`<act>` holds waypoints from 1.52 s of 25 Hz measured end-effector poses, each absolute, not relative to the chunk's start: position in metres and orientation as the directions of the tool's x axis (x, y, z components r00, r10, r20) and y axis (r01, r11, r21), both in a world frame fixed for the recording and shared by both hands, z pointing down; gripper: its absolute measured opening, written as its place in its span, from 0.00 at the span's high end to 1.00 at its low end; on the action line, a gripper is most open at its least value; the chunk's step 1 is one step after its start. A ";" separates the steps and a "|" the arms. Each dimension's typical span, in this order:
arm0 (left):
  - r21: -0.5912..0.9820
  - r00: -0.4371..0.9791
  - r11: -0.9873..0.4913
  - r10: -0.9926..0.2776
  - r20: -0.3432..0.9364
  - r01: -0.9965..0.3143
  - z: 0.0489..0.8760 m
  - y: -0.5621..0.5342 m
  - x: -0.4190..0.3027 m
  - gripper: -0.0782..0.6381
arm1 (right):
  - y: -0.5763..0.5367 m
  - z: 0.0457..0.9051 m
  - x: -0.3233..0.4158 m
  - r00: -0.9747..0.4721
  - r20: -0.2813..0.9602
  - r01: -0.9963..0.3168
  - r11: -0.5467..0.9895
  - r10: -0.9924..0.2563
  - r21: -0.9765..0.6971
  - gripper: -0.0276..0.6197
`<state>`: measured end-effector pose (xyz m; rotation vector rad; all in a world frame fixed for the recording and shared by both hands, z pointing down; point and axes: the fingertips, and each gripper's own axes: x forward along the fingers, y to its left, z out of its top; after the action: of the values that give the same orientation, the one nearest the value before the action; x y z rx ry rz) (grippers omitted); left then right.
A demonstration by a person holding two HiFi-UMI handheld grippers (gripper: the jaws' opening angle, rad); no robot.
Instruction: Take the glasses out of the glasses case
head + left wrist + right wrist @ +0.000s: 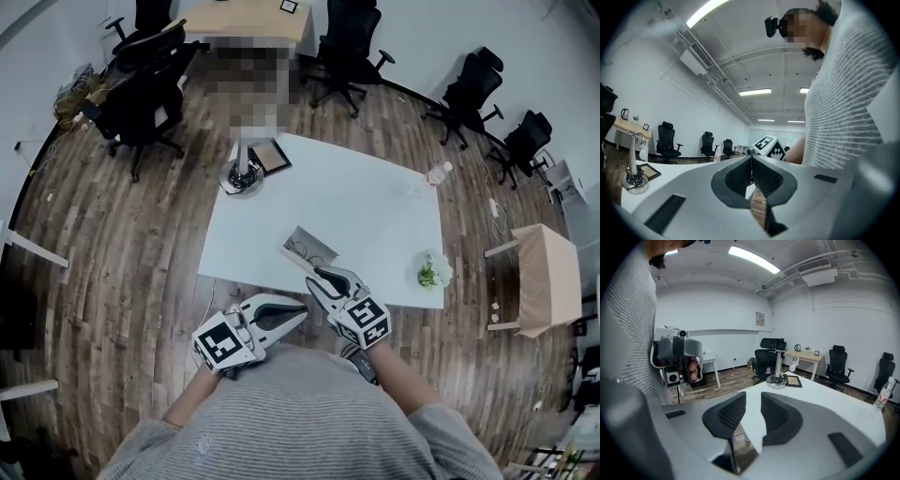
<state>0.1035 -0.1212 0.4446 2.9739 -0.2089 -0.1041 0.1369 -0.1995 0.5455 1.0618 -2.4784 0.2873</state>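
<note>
1. Head view: the open glasses case (309, 247) lies near the front edge of the white surface (375, 206). Thin dark glasses seem to lie inside, not yet taken out. The right hand-held gripper (314, 275) points at the case from just beside it, probably to reach in. The left hand-held gripper (300, 312) hangs off the edge, near the person's body.
2. Left gripper view: the jaws are pressed together with nothing between them. They aim sideways and not at the case, so this gripper looks idle.
3. Right gripper view: the jaws are slightly parted and empty, ready to pinch. They face along the surface toward a desk lamp (778, 376). The case is not visible here.
</note>
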 end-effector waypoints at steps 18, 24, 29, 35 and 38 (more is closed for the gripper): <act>0.156 0.979 -0.972 -0.189 -0.078 -0.175 0.441 -0.133 0.085 0.87 | -0.244 0.652 0.158 -0.433 0.702 -0.705 0.698 -0.566 0.128 0.82; 0.170 0.979 -0.970 -0.190 -0.073 -0.175 0.445 -0.131 0.082 0.87 | -0.253 0.677 0.165 -0.378 0.748 -0.702 0.696 -0.546 0.154 0.82; 0.185 0.979 -0.967 -0.190 -0.071 -0.174 0.449 -0.129 0.081 0.87 | -0.260 0.701 0.172 -0.337 0.787 -0.695 0.700 -0.517 0.162 0.82; 0.190 0.977 -0.965 -0.197 -0.080 -0.179 0.453 -0.131 0.078 0.87 | -0.263 0.715 0.179 -0.291 0.822 -0.689 0.703 -0.490 0.175 0.82; 0.192 0.977 -0.966 -0.192 -0.089 -0.172 0.452 -0.132 0.079 0.87 | -0.262 0.719 0.185 -0.263 0.831 -0.689 0.699 -0.490 0.194 0.82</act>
<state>0.0785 -0.1325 0.4521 2.9402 -0.2730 -0.1594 0.1853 -0.2624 0.7187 0.9134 -1.9234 0.2533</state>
